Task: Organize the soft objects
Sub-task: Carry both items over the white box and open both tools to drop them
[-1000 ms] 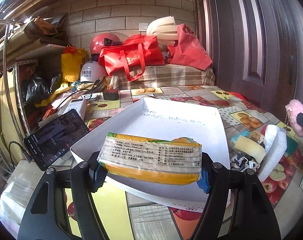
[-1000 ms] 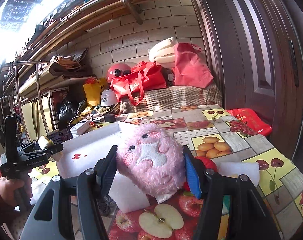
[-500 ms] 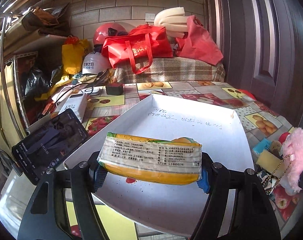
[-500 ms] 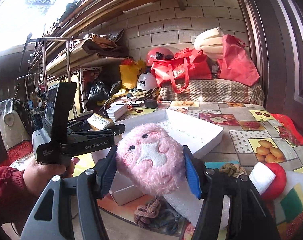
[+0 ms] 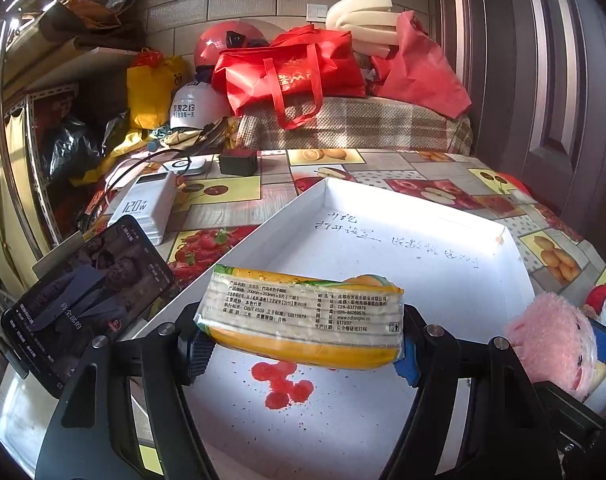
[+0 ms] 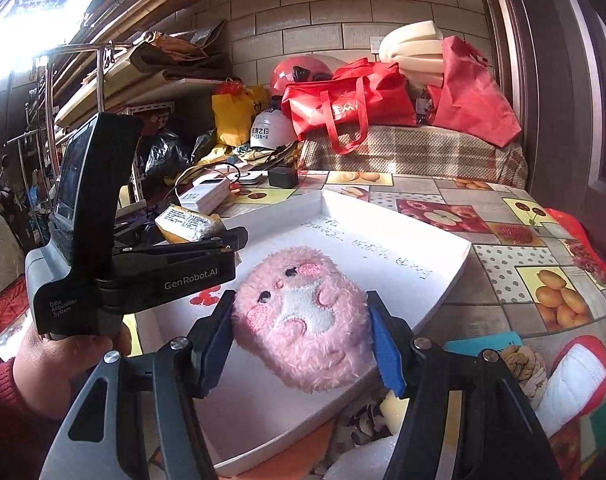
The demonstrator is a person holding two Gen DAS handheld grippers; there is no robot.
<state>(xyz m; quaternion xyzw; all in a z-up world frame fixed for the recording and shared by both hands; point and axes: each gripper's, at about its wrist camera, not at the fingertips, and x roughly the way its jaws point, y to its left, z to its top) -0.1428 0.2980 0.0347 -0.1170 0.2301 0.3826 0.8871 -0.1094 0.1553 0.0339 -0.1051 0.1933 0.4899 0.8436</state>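
A yellow, plastic-wrapped tissue pack printed with black text is clamped crosswise between the fingers of the left gripper, its long side spanning the gap from one pad to the other. It is held above the near part of a shallow white cardboard tray, over a cluster of red blots on the tray floor; no contact between pack and tray can be seen. In the right wrist view the same pack is seen at the tip of the left gripper, raised over the tray's left edge.

A fluffy pink plush toy with an embroidered face is gripped from both sides by the right gripper, whose blue pads are pressed into the fur. The toy is held over the near right part of the white tray, face turned up towards the camera. From the left wrist view the pink toy is seen just beside the tray's right rim.

The tray rests on a worktop covered with a fruit-patterned cloth. A knotted brown rope ball and a red-and-white soft item lie on the worktop to the right of the tray, well apart from both grippers. A black smartphone with a lit screen is mounted on the left gripper's left side.
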